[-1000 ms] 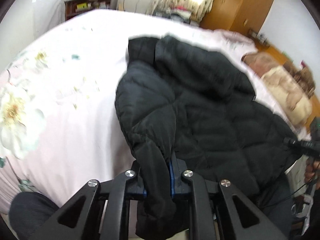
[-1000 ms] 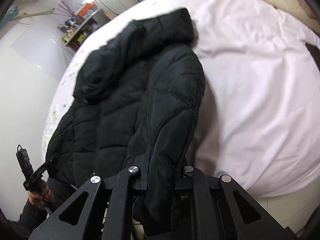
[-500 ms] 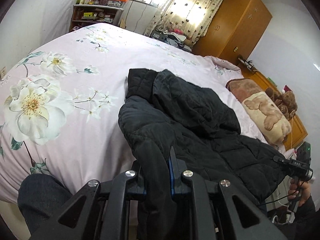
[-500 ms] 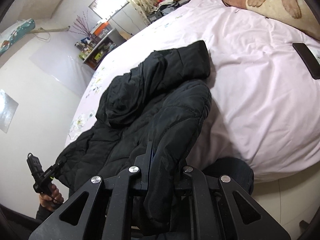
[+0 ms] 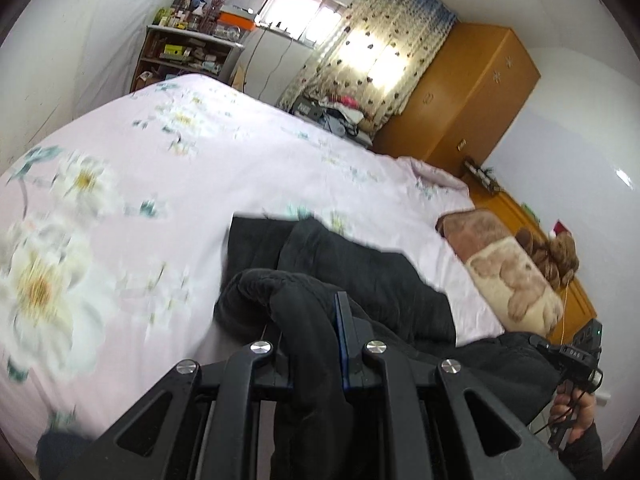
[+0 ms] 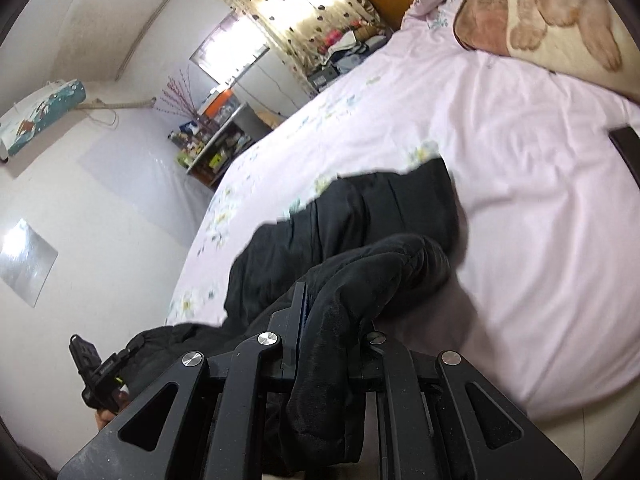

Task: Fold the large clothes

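At the bottom centre of the left wrist view, the left gripper (image 5: 316, 344) has its jaws pinched tight on a thick fold of the black padded jacket (image 5: 360, 280), with cloth bulging above and hanging below the fingers. The right gripper (image 6: 332, 340), bottom centre of its own view, is closed in the same way on another fold of the jacket (image 6: 360, 220). Holding the near edge at two separate points probably keeps that edge spread so it can be carried over as one straight fold. Beyond the grippers, the rest of the jacket lies across the middle of each frame on the pink floral bedsheet (image 5: 140, 184), its far end flat, which likely anchors it. Farther off, a bear-print pillow (image 5: 508, 276) sits at the right edge, and a wooden wardrobe (image 5: 468, 96) stands in the upper right.
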